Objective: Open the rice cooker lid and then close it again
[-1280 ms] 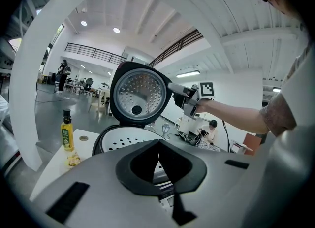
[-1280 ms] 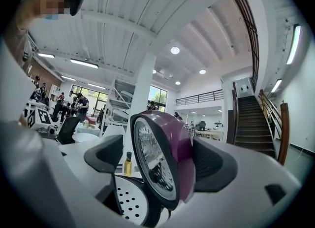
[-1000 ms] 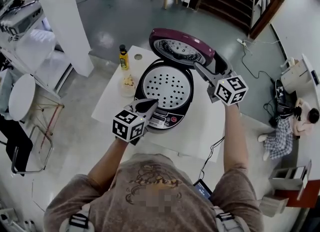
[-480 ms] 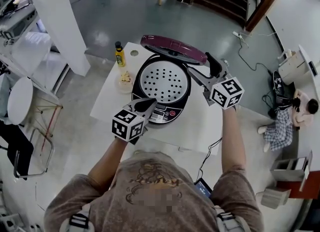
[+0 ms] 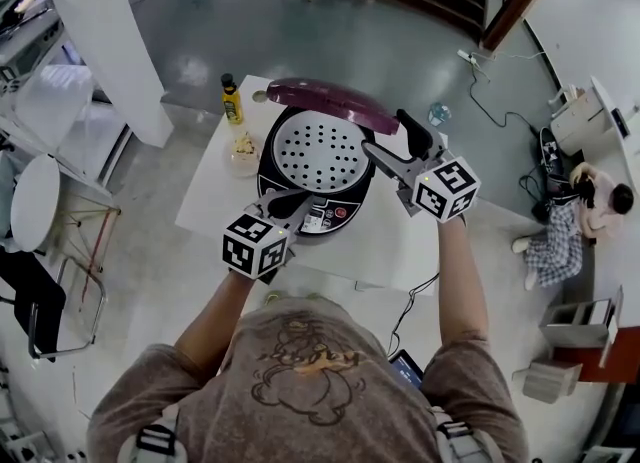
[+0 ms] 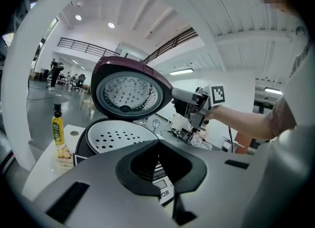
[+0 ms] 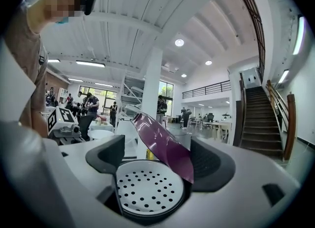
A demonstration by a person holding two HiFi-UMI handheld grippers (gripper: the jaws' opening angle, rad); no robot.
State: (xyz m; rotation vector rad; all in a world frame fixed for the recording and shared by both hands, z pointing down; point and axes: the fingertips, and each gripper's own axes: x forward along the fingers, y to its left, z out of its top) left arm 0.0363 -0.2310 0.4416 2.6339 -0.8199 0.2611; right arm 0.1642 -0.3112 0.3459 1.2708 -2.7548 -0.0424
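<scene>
On the white table, a yellow bottle stands just beyond the rice cooker's left side. A small bowl of food sits closer in, just beside the cooker's left wall.

The left gripper is at the front of the rice cooker, over its control panel. Its jaws are closed tip to tip with nothing between them, and only the panel shows through the gap behind the tips. I cannot tell whether the tips rest on the cooker.

The cooker stands near the middle of the table. Its perforated inner plate is exposed, and the maroon lid stands tilted above the cooker's back edge, partly raised.

The right gripper is at the cooker's right side, level with the lid's right edge. Its jaws stand wide apart. In the right gripper view the lid's edge lies between the two pads, and neither pad presses on it.
</scene>
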